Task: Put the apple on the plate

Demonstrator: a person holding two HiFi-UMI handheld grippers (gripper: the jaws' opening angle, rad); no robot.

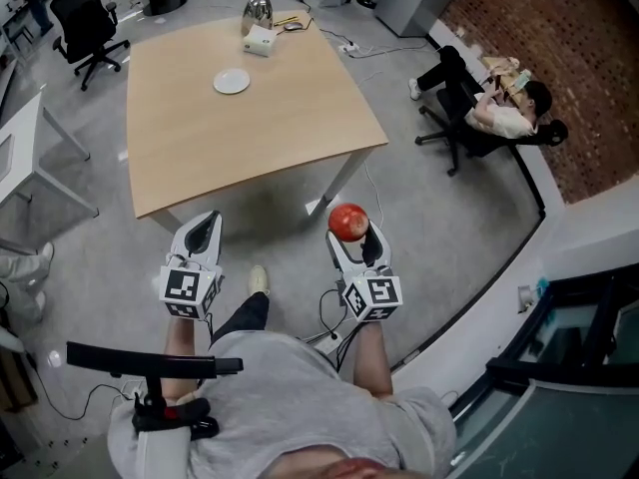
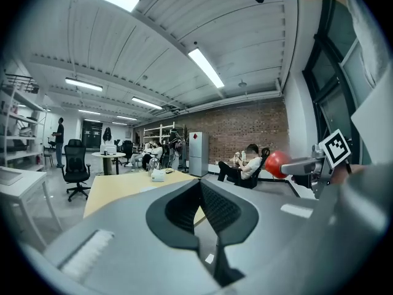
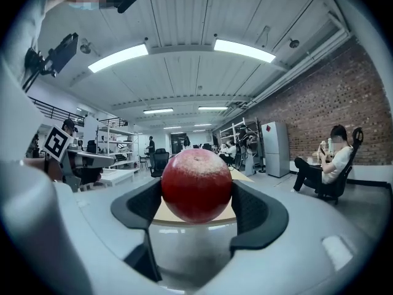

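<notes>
The apple (image 3: 196,186) sits pinched in the right tool (image 1: 354,235), one dark pad against each side at about its widest girth, its top bulging above the pads. It is held in the air over the floor, well short of the plate (image 1: 232,81). The plate lies toward the far end of the wooden counter (image 1: 250,148), with most of the bare top between it and the fruit. Beyond the plate, at the far edge, stand a metal kettle (image 1: 257,11) and a white box (image 1: 259,40). The left tool (image 1: 203,230) hangs beside the right one, equally far from the plate, its pads pressed together on nothing.

The apple looks firm, round and smooth-skinned, probably of modest weight. A grip across the middle suits it. Higher or lower, the curve would likely let it squirt out. Hard squeezing could bruise it. Being round, it may roll on the shallow plate, so it is best let go low, near the plate's centre.
</notes>
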